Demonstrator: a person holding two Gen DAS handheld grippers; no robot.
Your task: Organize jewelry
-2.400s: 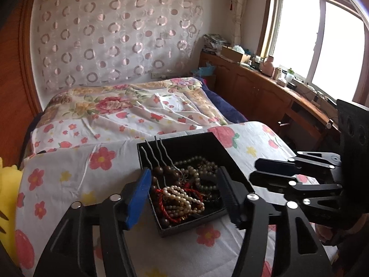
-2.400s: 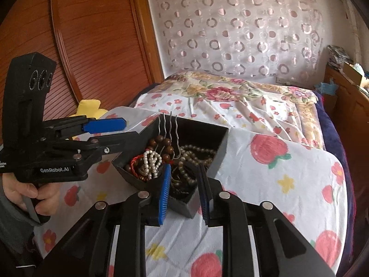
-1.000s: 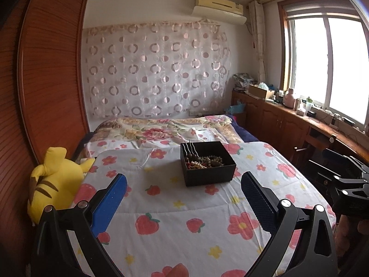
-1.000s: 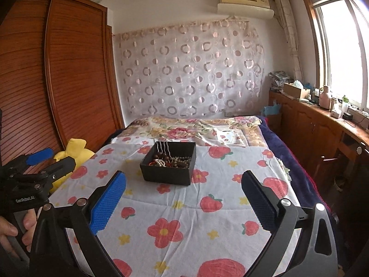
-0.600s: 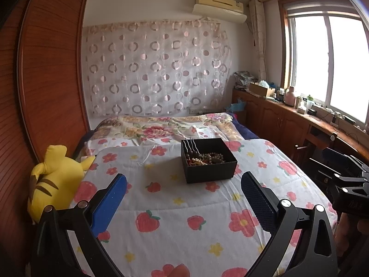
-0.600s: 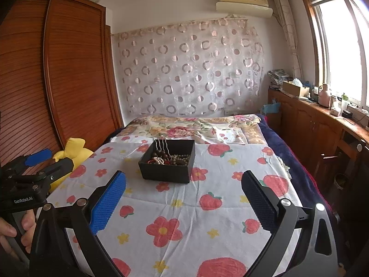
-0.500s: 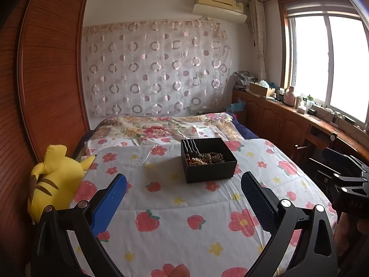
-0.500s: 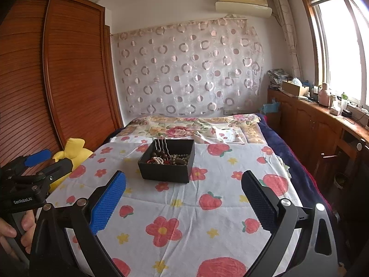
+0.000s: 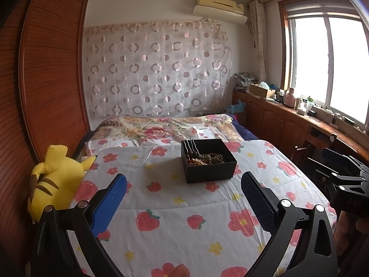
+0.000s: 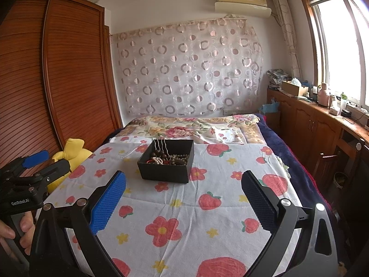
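Left wrist view: the left claw (image 9: 183, 184) is spread wide and holds nothing. A black box (image 9: 208, 162) of beads sits on the bed (image 9: 184, 207), toward the middle of the floral sheet, well ahead of the claw. A yellow plush toy (image 9: 55, 175) lies at the bed's left edge.

Right wrist view: the right claw (image 10: 183, 183) gapes wide, empty, with the box (image 10: 166, 164) well beyond it, hairpins (image 10: 160, 146) sticking up from its far left corner.

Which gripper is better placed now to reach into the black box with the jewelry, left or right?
Neither clearly. Left gripper and right gripper are both open, empty and back from the black square jewelry box. It sits nearly centred before each.
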